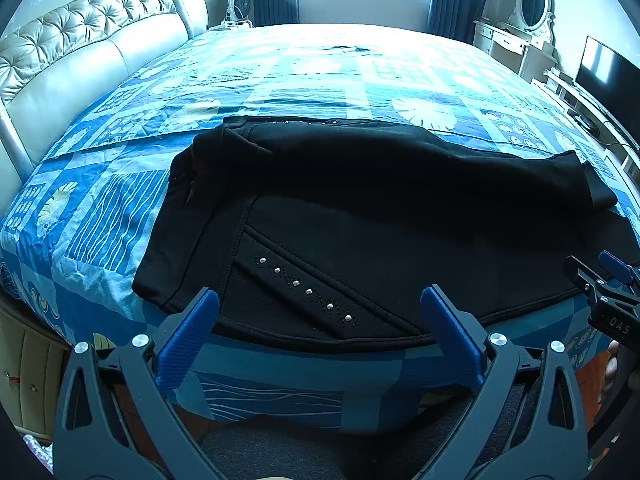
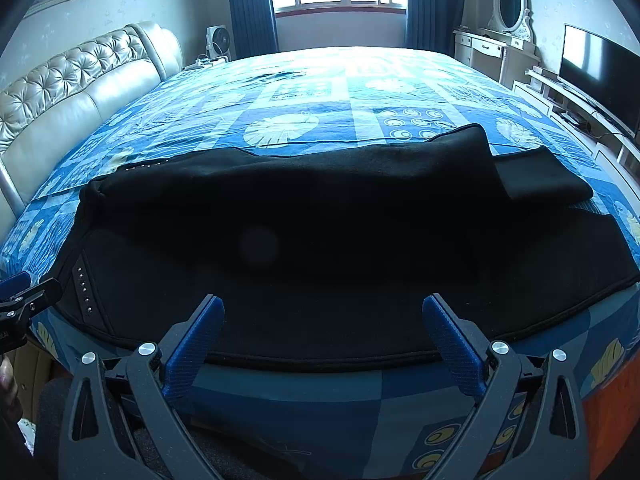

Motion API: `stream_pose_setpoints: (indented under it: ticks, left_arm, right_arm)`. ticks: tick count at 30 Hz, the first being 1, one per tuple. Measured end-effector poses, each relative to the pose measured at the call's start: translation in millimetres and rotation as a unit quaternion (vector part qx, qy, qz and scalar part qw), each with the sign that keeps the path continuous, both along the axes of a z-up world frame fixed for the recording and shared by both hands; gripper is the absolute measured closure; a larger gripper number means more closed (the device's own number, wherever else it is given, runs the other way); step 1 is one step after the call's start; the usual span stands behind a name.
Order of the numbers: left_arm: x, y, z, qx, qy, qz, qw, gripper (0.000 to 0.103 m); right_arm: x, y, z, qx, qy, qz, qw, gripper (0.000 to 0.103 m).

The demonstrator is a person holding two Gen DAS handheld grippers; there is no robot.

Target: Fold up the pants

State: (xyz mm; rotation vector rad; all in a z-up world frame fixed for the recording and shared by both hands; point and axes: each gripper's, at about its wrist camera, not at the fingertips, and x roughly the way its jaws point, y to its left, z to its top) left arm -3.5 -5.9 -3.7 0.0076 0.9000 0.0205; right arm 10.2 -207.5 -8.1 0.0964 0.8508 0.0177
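One pair of black pants (image 1: 360, 208), two tongs, one bed (image 1: 280, 72), one television (image 2: 596, 68), one mirror (image 2: 510, 0).

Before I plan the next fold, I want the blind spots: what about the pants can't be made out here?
- Pants, right wrist view: the dark centre is underexposed, so creases and layers are unreadable.
- Leg cuffs, left wrist view: squeezed at the fisheye edge.
- Near hem: whether it overhangs the bed is unclear, partly hidden by the left tool.
- Right tool: open, contact unclear.
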Motion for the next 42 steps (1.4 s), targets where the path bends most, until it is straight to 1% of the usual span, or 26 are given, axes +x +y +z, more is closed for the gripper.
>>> stream_pose_setpoints:
  ticks: [42]
  left_arm:
    - [-2.9, -3.7, 0.7, 0.004, -0.001, -0.003, 1.0000, 0.002]
  right_arm:
    - [-0.4, 5.4, -4.0, -0.004, 0.004, 0.007, 1.000, 0.004]
